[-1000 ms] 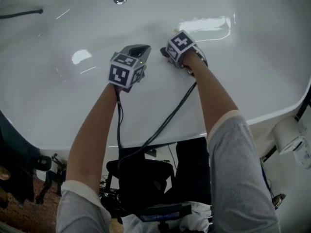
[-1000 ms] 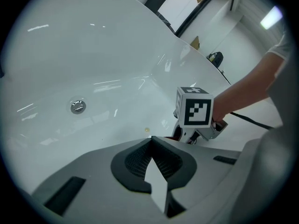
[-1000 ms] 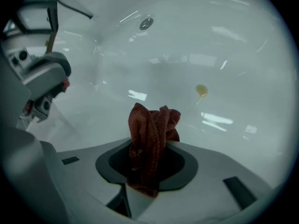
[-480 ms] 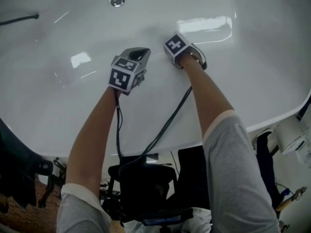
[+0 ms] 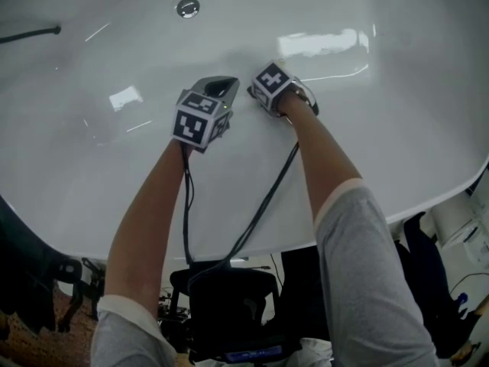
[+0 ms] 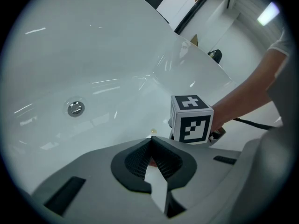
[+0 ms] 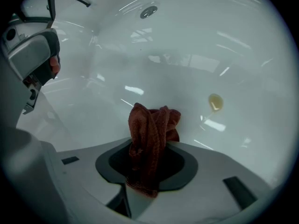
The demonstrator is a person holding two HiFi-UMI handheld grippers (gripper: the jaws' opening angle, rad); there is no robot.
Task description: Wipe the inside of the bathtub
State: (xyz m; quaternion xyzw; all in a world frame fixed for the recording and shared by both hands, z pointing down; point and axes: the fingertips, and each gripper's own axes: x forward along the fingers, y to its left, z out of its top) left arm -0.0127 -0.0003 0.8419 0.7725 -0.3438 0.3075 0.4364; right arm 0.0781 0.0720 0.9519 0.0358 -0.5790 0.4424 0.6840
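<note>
The white bathtub (image 5: 397, 113) fills the head view, its round metal drain (image 5: 188, 7) at the far end. My right gripper (image 7: 149, 160) is shut on a bunched red-brown cloth (image 7: 152, 129), which is pressed against the tub wall. A small yellow stain (image 7: 215, 101) lies on the wall just right of the cloth. In the head view only its marker cube (image 5: 271, 82) shows and the jaws are hidden. My left gripper (image 6: 152, 141) is shut, hovering beside the right one with nothing clearly between its jaws. The drain (image 6: 75, 108) lies beyond it.
A thin black hose (image 5: 30, 33) crosses the tub's far left. Two black cables (image 5: 263, 197) trail from the grippers over the near rim. A white fixture (image 5: 451, 216) stands outside the tub at the right, with dark equipment below the rim.
My right gripper has slid a little to the left along the tub wall with the cloth, closer to the left gripper. The left gripper has stayed about where it was.
</note>
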